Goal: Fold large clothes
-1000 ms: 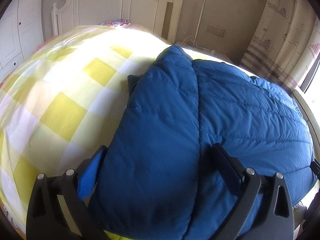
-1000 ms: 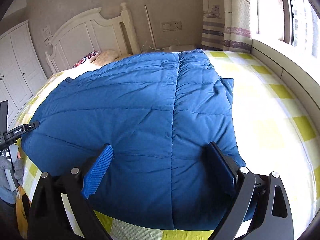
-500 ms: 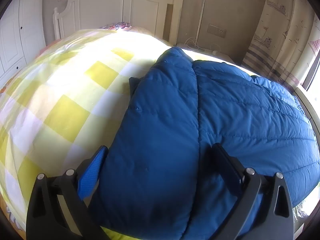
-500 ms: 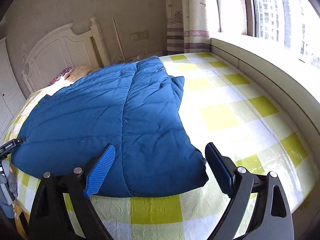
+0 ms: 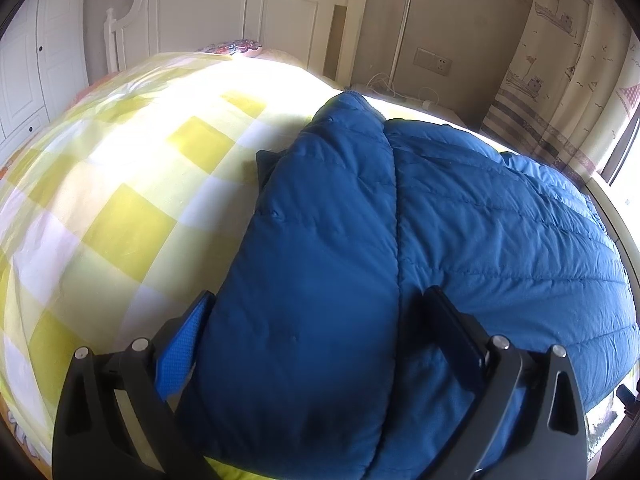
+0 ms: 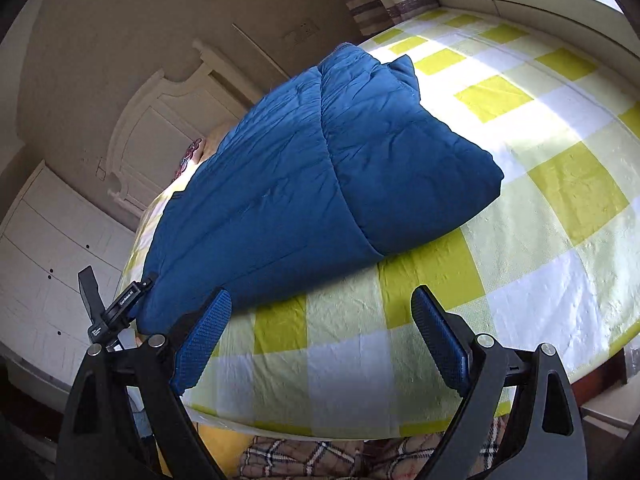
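1. The right tool, black-framed with blue textured pads, stands wide open with nothing between its pads; only bedsheet shows in the gap.
2. At 11 o'clock from that tool lies the quilted blue down jacket, folded into a thick bundle whose rounded corner points toward 3 o'clock.
3. The left tool is spread just as wide over the jacket. The near end of the bundle fills the space between its fingers, but whether the pads press on the fabric I cannot tell.
4. In the right wrist view, part of the left tool's black frame sits at the jacket's 8 o'clock edge.
5. The jacket rests on the bed's yellow-and-white checked sheet, near the foot edge, with a seam running along its length toward the headboard.
6. Beyond it, at 12 o'clock in the left wrist view, stands the white panelled wooden headboard, with a patterned pillow just below it.
7. A striped, printed curtain hangs at 2 o'clock, and white wardrobe doors stand at 10 o'clock.
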A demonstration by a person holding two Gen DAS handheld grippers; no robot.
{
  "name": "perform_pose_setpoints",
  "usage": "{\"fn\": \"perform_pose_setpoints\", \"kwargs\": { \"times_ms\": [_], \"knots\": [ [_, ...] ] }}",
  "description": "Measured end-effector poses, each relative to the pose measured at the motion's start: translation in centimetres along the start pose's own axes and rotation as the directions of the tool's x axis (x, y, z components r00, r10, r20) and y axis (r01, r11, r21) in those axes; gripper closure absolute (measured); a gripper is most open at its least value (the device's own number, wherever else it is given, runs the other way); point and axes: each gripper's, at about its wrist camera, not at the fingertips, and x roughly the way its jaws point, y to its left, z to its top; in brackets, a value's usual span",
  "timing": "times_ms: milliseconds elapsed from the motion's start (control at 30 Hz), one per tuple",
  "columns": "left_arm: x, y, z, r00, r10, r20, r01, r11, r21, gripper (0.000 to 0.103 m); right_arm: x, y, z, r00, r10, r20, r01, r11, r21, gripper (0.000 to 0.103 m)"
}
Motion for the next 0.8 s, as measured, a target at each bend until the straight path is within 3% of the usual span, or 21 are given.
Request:
{"fn": "perform_pose_setpoints", "kwargs": {
  "times_ms": [133, 200, 300, 433, 467, 533, 600, 667, 700, 733, 800],
  "knots": [
    [0.4, 0.0, 0.1, 1.000, -0.005, -0.017, 0.005, 1.000, 0.007, 0.002, 2.8, 1.2, 2.0, 0.999, 0.003, 0.038, -0.006, 0.998, 0.065, 0.009],
    [0.5, 0.1, 0.1, 1.000, -0.013, -0.023, 0.014, 1.000, 0.007, 0.002, 3.6, 0.3, 3.3, 0.992, -0.001, 0.125, -0.021, 0.983, 0.180, 0.009],
    [0.6, 0.0, 0.1, 0.999, -0.021, -0.027, 0.021, 1.000, 0.008, 0.002, 4.3, 0.3, 4.5, 0.971, -0.091, 0.221, 0.021, 0.954, 0.299, 0.007],
    [0.7, 0.0, 0.1, 0.999, -0.028, -0.030, 0.028, 1.000, 0.006, 0.002, 6.7, 2.4, 5.8, 0.985, -0.066, 0.162, 0.034, 0.981, 0.191, 0.006],
    [0.7, -0.1, 0.1, 0.999, -0.031, -0.033, 0.032, 0.999, 0.008, 0.002, 6.4, 1.6, 6.1, 0.980, -0.031, 0.195, -0.017, 0.971, 0.237, 0.007],
    [0.7, -0.5, 0.0, 0.999, -0.029, -0.032, 0.029, 0.999, 0.025, 0.002, 5.2, -0.5, 6.7, 0.954, 0.011, 0.299, -0.124, 0.924, 0.361, 0.017],
    [0.4, -1.0, -0.1, 1.000, -0.013, -0.020, 0.014, 0.999, 0.040, 0.002, 5.4, -1.4, 7.6, 0.944, 0.040, 0.329, -0.174, 0.904, 0.390, 0.023],
    [-0.2, -1.5, -0.2, 1.000, 0.017, 0.002, -0.017, 0.998, 0.063, 0.002, 5.8, -1.9, 7.7, 0.938, 0.051, 0.342, -0.184, 0.911, 0.368, 0.059],
    [-0.7, -1.9, -0.2, 0.999, 0.032, 0.008, -0.032, 0.996, 0.081, 0.002, 5.5, -2.7, 7.6, 0.921, 0.118, 0.372, -0.258, 0.899, 0.354, 0.068],
    [-1.3, -2.3, -0.1, 0.999, 0.045, 0.009, -0.046, 0.995, 0.092, 0.004, 5.1, -3.4, 7.3, 0.909, 0.159, 0.386, -0.304, 0.886, 0.351, 0.071],
    [-3.5, -3.6, 0.5, 0.999, 0.028, 0.043, -0.032, 0.995, 0.094, 0.005, 3.4, -3.5, 6.9, 0.899, 0.186, 0.398, -0.315, 0.904, 0.290, 0.073]
  ]
}}
